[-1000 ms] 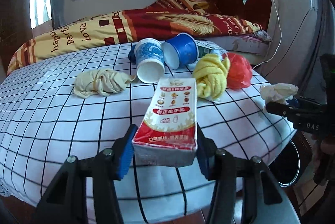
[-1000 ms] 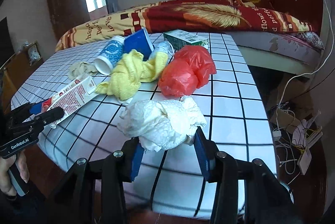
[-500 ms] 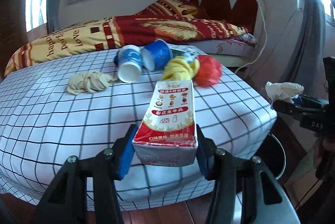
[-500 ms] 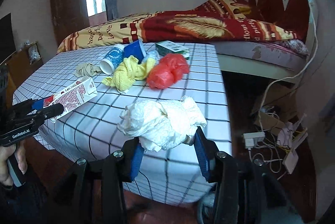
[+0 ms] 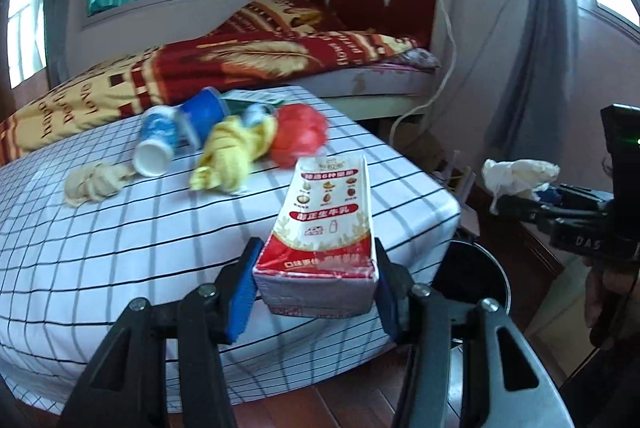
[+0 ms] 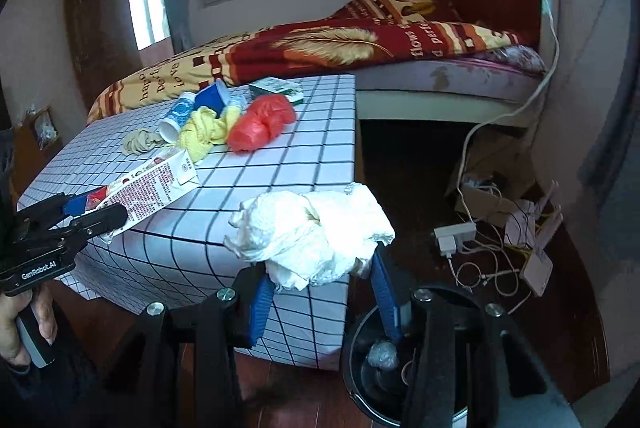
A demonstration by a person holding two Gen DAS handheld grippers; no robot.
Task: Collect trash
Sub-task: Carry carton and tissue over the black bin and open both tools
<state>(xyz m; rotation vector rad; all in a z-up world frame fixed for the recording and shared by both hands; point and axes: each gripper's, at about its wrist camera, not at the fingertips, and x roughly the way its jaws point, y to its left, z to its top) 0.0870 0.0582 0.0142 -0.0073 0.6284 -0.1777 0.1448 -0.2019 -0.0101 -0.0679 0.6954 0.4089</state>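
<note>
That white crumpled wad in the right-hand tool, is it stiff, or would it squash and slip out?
The white wad looks soft: it bulges over the right gripper. Probably very light, like tissue. Its loose folds could snag or slip.

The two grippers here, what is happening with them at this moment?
A person is collecting trash with two handheld grippers. The left gripper is shut on a milk carton, held past the edge of the checkered table. The right gripper is shut on a crumpled white tissue, above a black bin on the floor. Cups, a yellow cloth and a red bag lie on the table.
</note>
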